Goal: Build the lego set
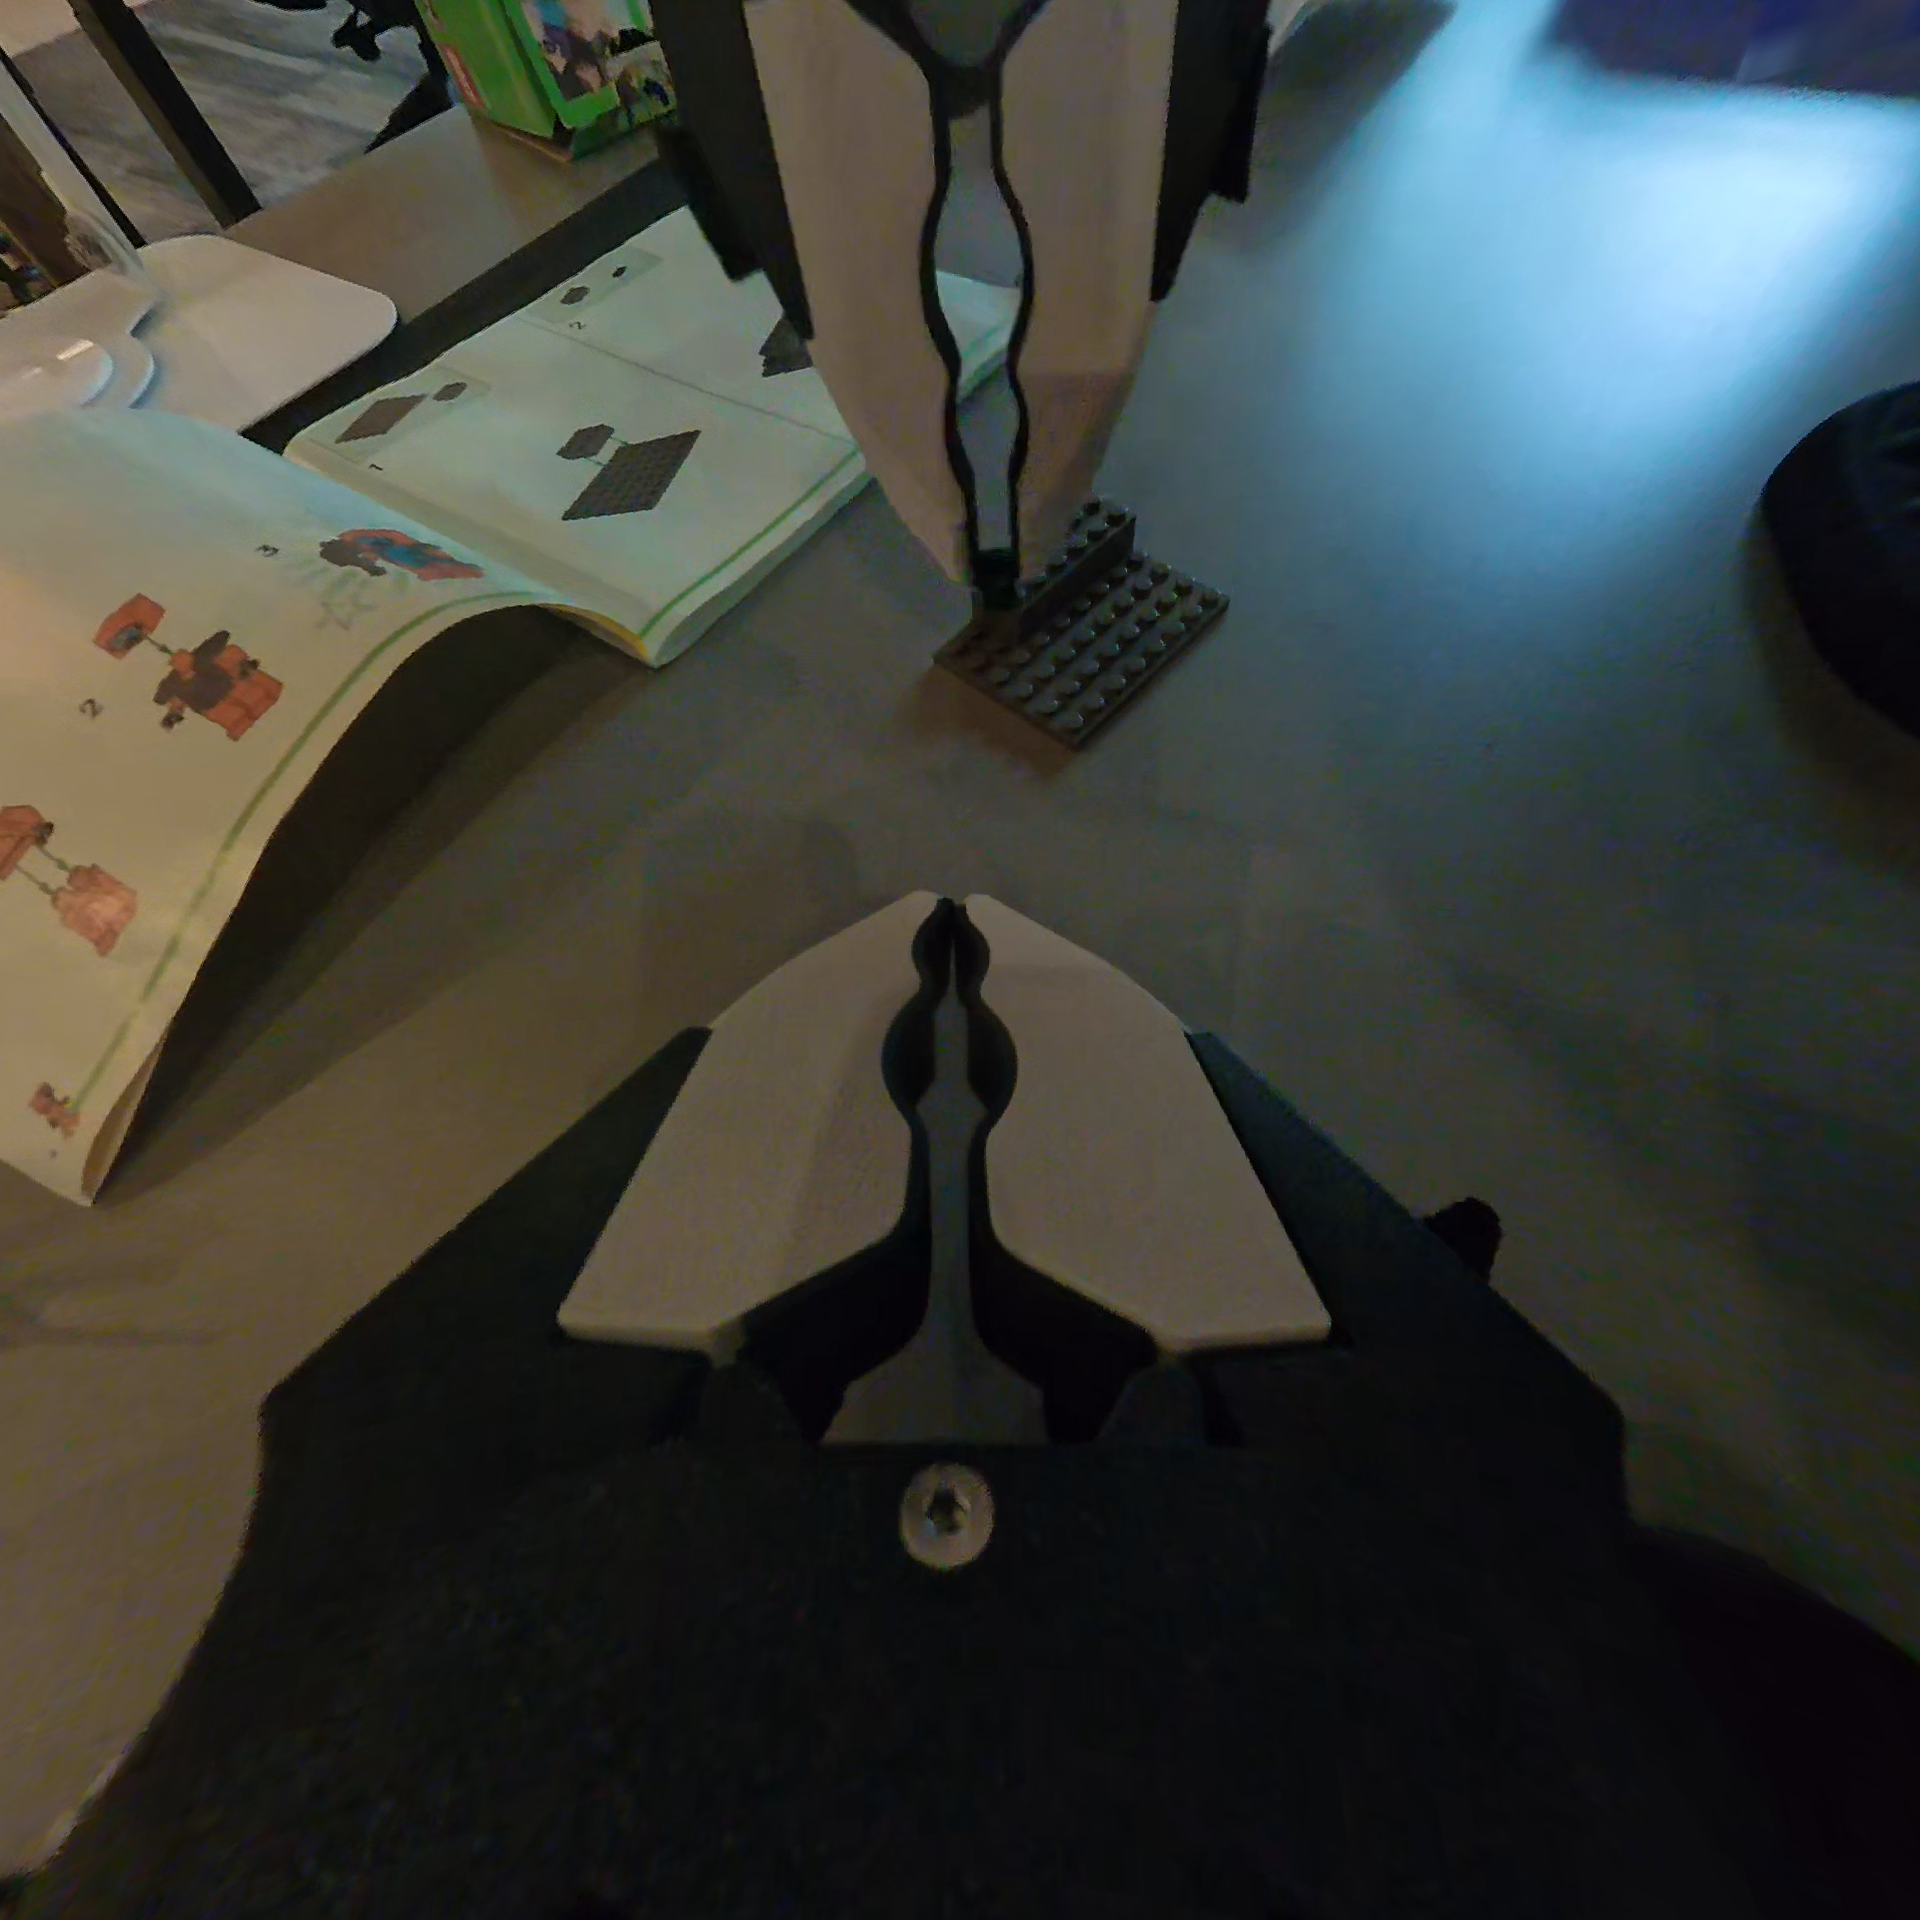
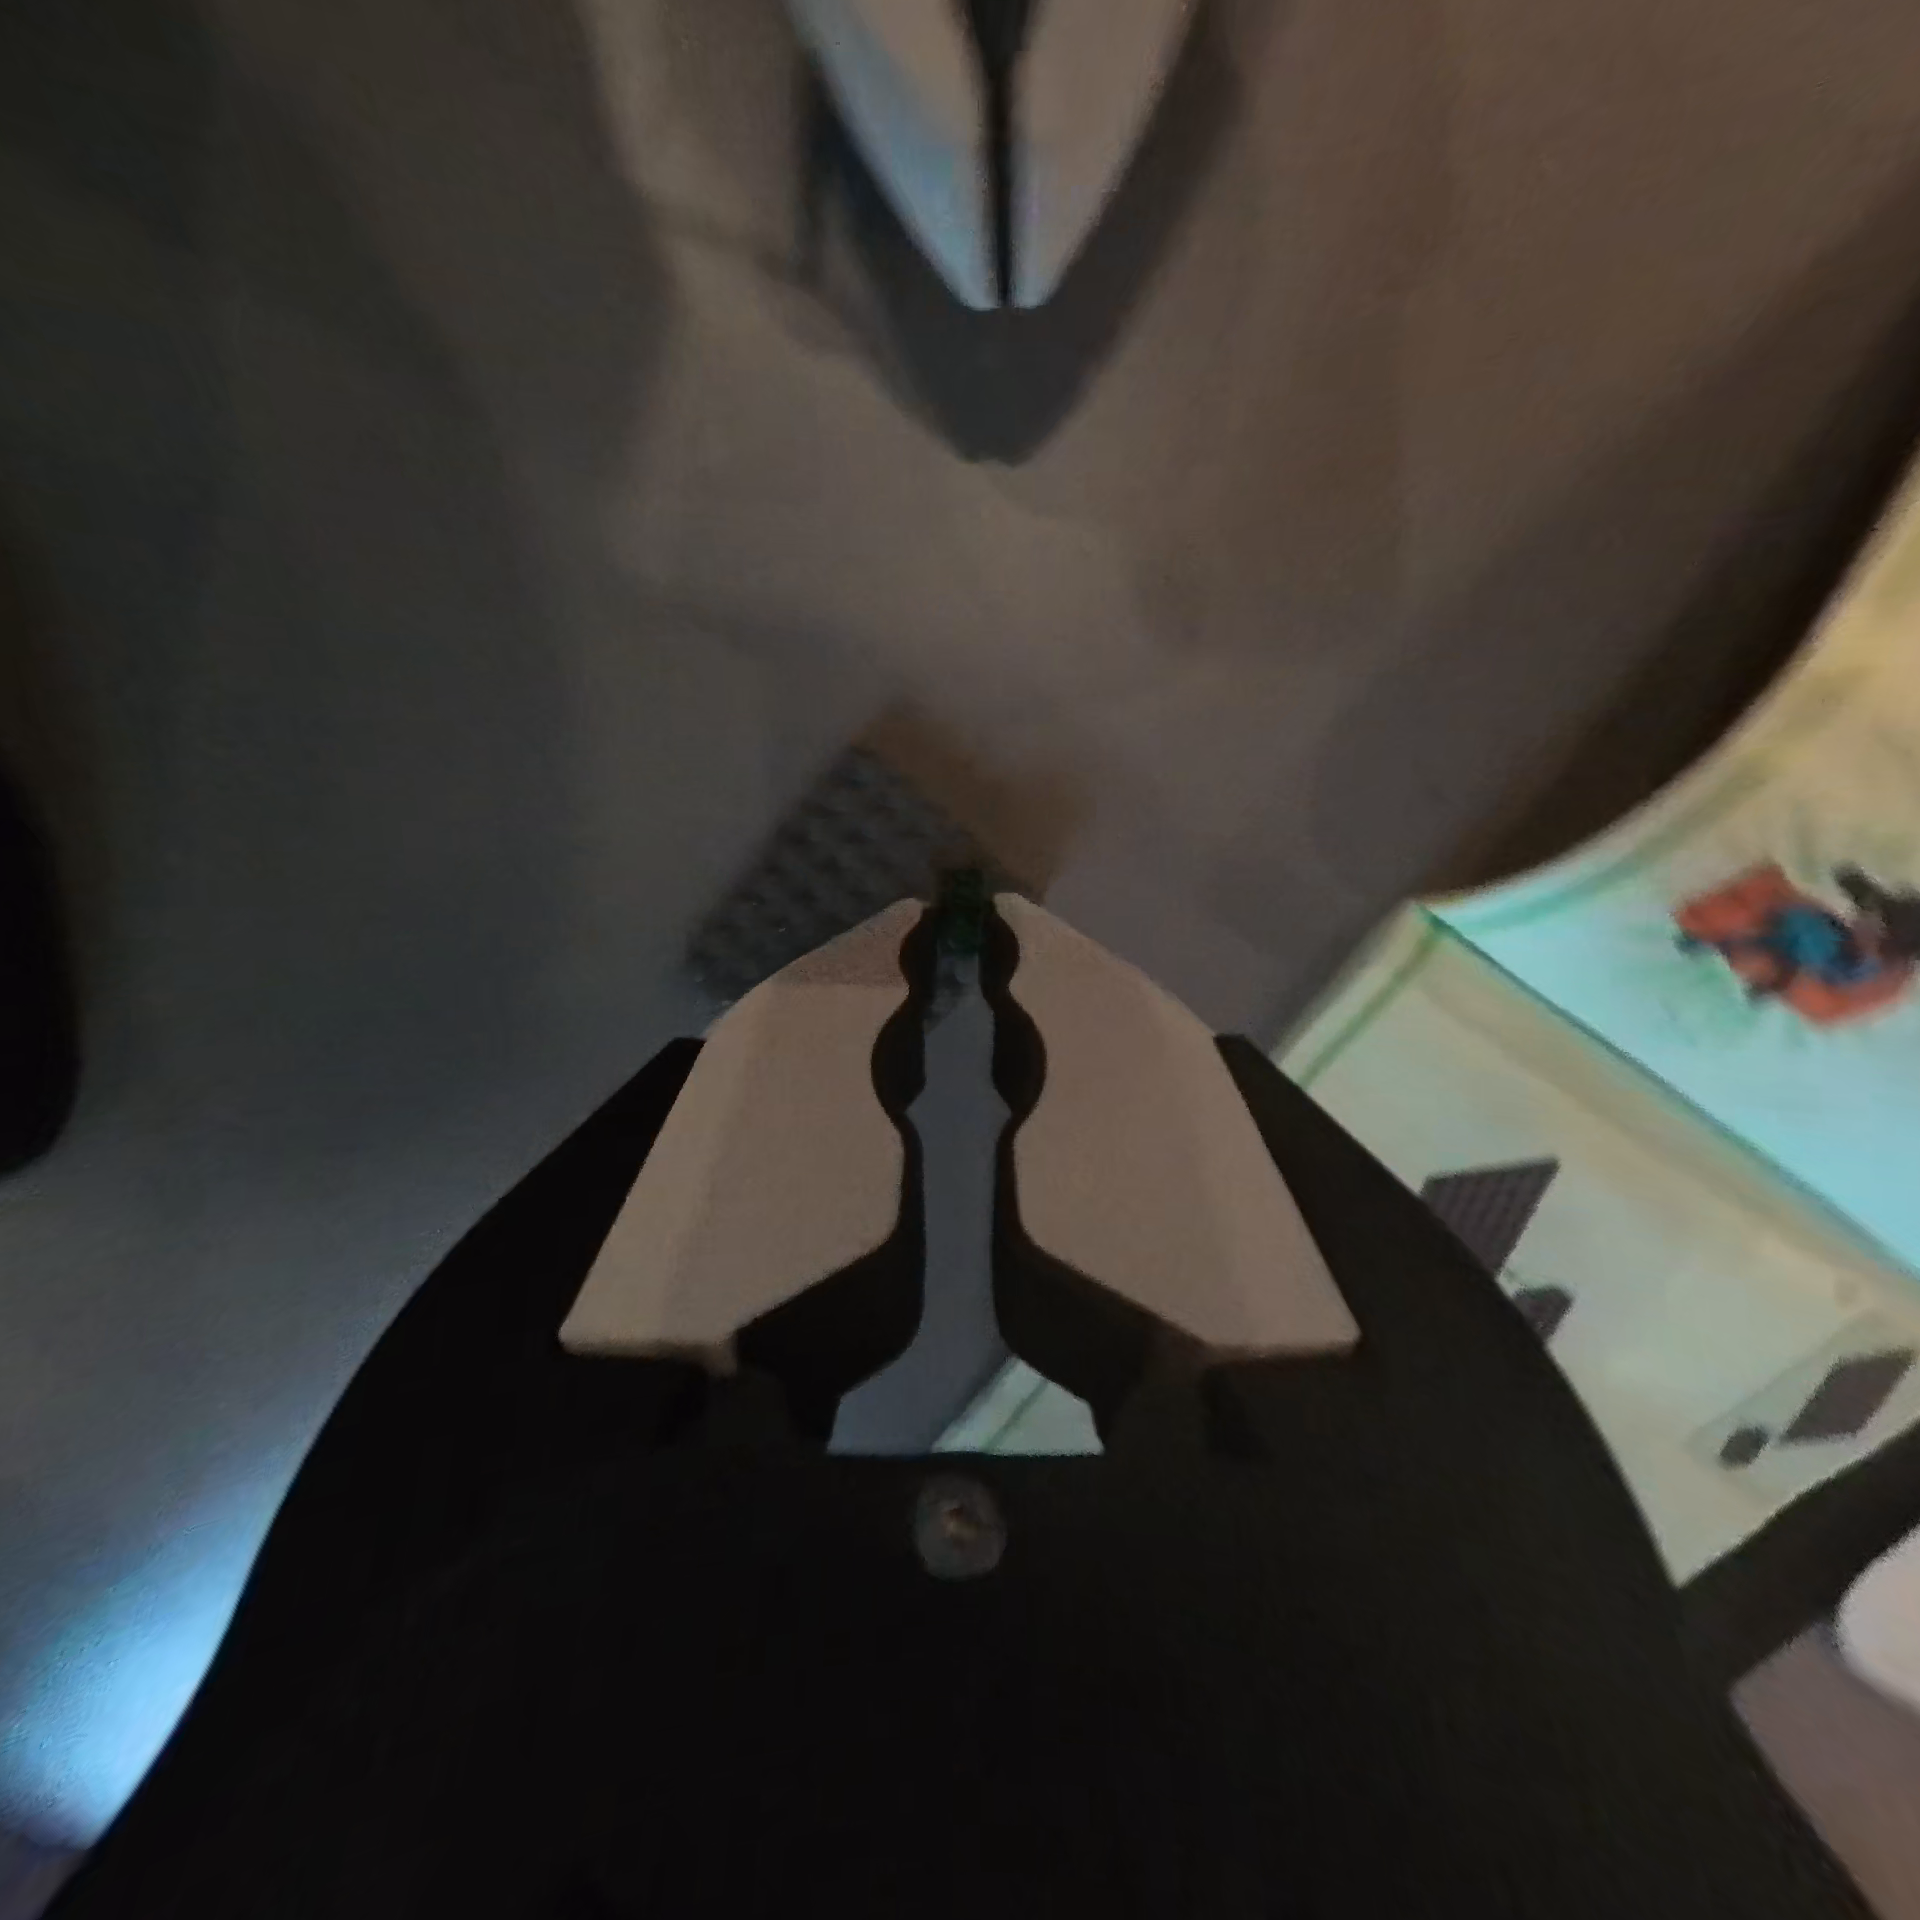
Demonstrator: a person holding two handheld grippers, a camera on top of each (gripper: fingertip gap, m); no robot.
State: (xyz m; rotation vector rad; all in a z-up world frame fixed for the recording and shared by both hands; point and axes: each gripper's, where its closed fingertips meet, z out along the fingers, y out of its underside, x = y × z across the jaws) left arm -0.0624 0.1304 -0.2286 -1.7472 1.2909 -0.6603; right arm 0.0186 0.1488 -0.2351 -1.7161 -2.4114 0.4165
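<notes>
Green box [image 1: 561, 73] stands at the table's [image 1: 1351, 831] far edge, contents hidden. Left gripper [image 1: 954, 914] clenched, empty; right gripper [image 2: 961, 914] pinches small green piece [image 2: 961, 920] over grey baseplate [image 1: 1091, 644]. Open booklet [image 1: 582, 457] beside it.

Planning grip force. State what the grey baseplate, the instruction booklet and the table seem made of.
Grey baseplate: likely hard moulded plastic, rows of studs with a dull sheen. Instruction booklet: thin printed paper, pages bowing upward. Table: smooth matte grey surface, perhaps laminate; uncertain.
</notes>
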